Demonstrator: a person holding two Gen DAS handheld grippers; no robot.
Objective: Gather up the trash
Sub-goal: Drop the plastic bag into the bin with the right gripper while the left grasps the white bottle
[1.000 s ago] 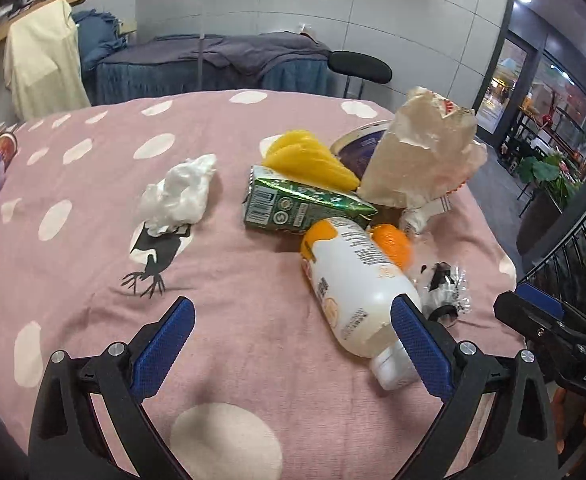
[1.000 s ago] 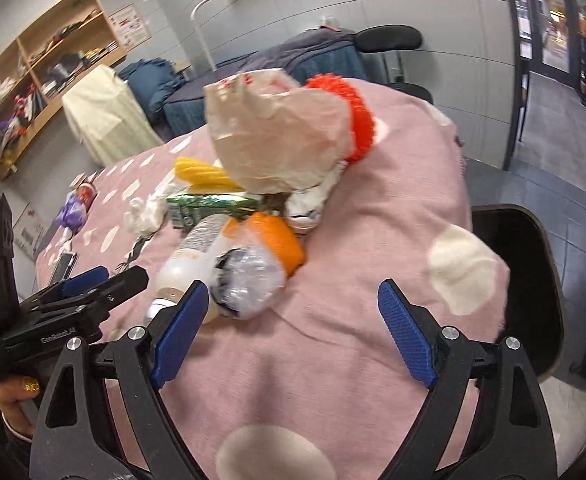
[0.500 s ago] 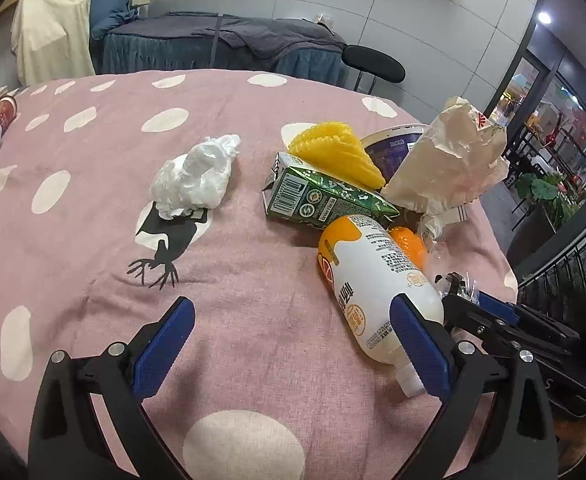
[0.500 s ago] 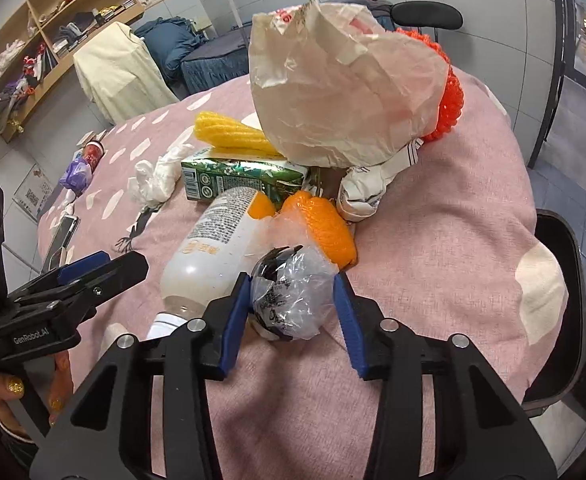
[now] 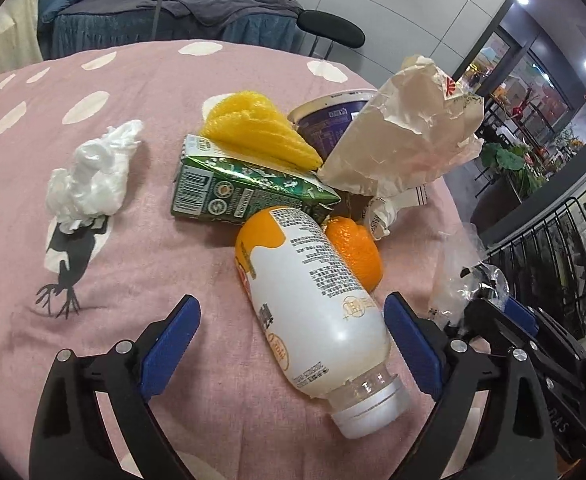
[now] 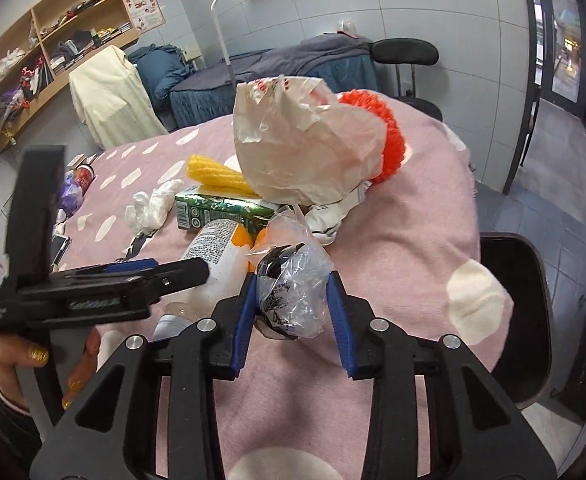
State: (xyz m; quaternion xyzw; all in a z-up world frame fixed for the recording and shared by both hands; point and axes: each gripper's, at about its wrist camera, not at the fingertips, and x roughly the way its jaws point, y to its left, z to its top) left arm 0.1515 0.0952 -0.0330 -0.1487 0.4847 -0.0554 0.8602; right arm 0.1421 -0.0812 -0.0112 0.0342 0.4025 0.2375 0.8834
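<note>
Looking across the pink spotted counter (image 5: 141,92), we see a paper bag (image 5: 405,140) behind the white bottle (image 5: 313,300). Our left gripper (image 5: 291,346), wide but closing, straddles that bottle untouched. Right of it, our right gripper (image 6: 291,316) is closing on a crumpled clear wrapper (image 6: 293,292).

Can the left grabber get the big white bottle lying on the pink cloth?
Probably yes. The white bottle lies between the left gripper's wide, slowly closing jaws, nothing on top; only the orange touches its far side.
</note>
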